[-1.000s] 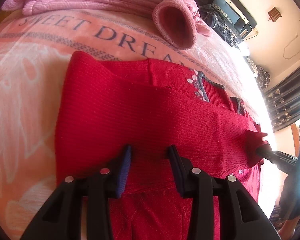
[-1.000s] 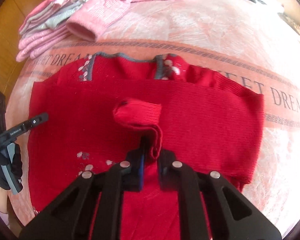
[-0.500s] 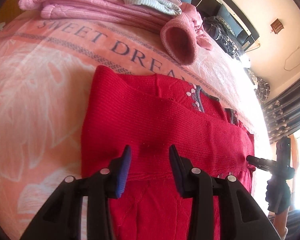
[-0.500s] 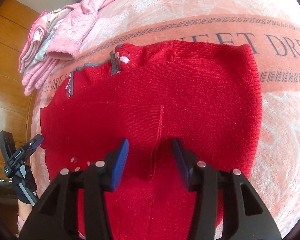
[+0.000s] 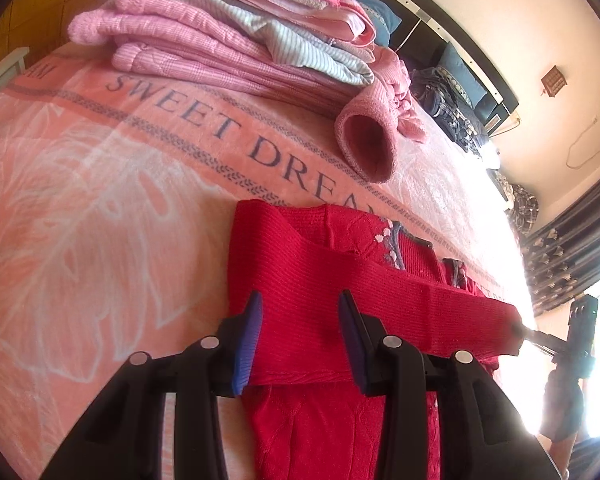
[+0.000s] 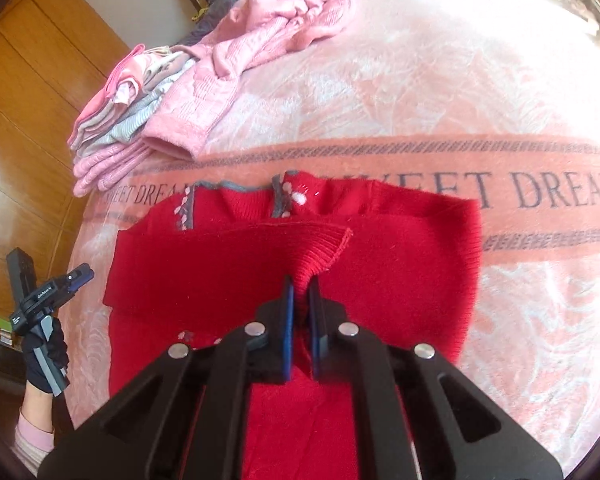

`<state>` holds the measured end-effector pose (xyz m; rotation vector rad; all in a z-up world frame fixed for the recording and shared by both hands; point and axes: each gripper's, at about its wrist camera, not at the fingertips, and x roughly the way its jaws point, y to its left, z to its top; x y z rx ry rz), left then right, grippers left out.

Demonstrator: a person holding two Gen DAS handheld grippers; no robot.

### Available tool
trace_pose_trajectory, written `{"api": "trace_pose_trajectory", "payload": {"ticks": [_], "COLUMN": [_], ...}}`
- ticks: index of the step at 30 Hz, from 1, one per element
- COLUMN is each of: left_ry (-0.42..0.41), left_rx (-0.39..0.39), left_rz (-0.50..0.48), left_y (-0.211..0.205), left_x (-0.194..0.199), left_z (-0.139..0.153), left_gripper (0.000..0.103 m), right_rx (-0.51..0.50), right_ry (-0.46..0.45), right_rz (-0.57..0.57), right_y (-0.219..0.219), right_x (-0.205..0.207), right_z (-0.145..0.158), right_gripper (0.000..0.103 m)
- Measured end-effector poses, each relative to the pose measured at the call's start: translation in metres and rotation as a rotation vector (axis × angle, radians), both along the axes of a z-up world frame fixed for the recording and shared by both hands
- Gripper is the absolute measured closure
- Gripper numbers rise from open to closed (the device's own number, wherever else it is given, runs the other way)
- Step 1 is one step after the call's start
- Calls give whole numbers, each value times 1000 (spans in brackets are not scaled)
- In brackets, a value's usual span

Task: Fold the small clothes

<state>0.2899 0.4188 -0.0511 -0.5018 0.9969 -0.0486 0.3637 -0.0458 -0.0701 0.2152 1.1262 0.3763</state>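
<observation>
Looking down the left wrist view: left hand-held gripper (image 5: 299, 338) jaws spread apart over the red sweater (image 5: 300, 276), gripping nothing; sweater lies flat on the pink blanket (image 5: 100, 184), folded pink stack (image 5: 228, 36) beyond. Right wrist view: right hand-held gripper (image 6: 299, 314) clamped on the sweater's sleeve cuff (image 6: 320, 248), folded across the body.

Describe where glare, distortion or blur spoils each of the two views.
Left wrist view: window light at the lower right blows out to white, washing over the right tongs; fisheye bends the blanket lettering into a curve. Right wrist view: evenly lit, mild glare at the upper right rim; the sweater and shut tongs stay sharp, and the blanket's straight border bows.
</observation>
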Motion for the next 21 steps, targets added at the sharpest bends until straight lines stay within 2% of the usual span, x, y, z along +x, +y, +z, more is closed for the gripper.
{"api": "trace_pose_trajectory", "payload": {"ticks": [2, 4, 9, 11, 13, 15, 16, 18, 21], "left_ry": [-6, 7, 120, 120, 123, 126, 113, 65, 19], "left_rx": [4, 22, 104, 121, 114, 107, 102, 96, 80], "left_rz": [-24, -49, -89, -87, -85, -77, -83, -111, -141], "left_y": [-11, -24, -52, -52, -51, -50, -51, -57, -71], "left_x": [5, 10, 25, 26, 27, 25, 24, 22, 26], "left_z": [-2, -9, -49, -58, -56, -49, -43, -28, -16], "left_gripper": [63, 63, 63, 64, 64, 64, 64, 64, 58], "right_rx": [-26, -32, -109, -134, -123, -147, -170, -212, -165], "right_ry": [-14, 18, 108, 150, 152, 146, 131, 57, 10], "right_rz": [-24, -46, -71, -78, -78, -69, -71, -65, -40], "right_y": [-12, -23, -27, -25, -26, -27, -27, -25, -18], "right_x": [0, 2, 6, 5, 4, 2, 0, -6, -7], "right_z": [6, -1, -50, -73, -82, -76, -69, -47, -26], "right_gripper": [98, 98, 98, 97, 96, 94, 87, 85, 85]}}
